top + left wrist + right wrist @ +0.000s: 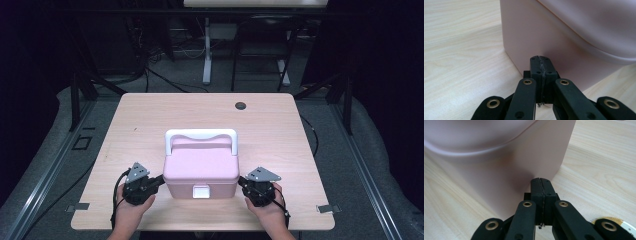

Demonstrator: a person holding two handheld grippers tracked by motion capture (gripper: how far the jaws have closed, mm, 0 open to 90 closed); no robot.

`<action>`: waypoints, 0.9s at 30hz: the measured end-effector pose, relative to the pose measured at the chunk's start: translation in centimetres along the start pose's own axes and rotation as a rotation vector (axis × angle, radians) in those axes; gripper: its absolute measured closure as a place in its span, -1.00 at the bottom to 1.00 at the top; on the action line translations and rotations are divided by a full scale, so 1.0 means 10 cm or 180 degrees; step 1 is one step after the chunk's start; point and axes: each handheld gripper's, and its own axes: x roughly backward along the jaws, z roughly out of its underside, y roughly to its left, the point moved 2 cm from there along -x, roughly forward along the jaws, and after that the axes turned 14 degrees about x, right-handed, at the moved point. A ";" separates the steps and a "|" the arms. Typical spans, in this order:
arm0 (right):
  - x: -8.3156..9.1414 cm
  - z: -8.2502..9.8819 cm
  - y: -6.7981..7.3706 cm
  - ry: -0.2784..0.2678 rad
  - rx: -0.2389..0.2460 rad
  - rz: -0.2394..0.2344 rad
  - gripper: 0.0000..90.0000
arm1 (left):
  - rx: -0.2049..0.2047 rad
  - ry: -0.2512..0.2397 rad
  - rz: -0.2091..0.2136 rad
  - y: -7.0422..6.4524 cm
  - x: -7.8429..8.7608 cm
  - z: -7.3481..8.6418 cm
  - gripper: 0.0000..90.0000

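I have the pale pink plastic lidded box [201, 172] with its white handle near the front middle of the light wooden worktop [150, 115]. My left gripper [156, 181] and right gripper [244, 183], jaws closed on nothing, flank its lower sides. Uneven pushing could skid or twist it. No readable writing anywhere.

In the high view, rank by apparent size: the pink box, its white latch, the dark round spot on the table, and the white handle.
1. pink box
2. white handle
3. white latch
4. dark round spot, though it lies farther from the camera, so its rank against the latch is unsure.
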 end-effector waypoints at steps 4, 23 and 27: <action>0.04 -0.02 0.02 0.0097 0.0025 -0.0056 1.00 | -0.0031 0.0061 0.0035 -0.01 0.04 0.01 1.00; 0.20 0.06 0.20 0.0072 0.0175 -0.0112 1.00 | -0.0076 0.0087 0.0097 -0.05 0.21 0.16 1.00; 0.21 0.07 0.21 0.0050 0.0152 -0.0109 1.00 | -0.0113 0.0111 0.0108 -0.07 0.23 0.17 1.00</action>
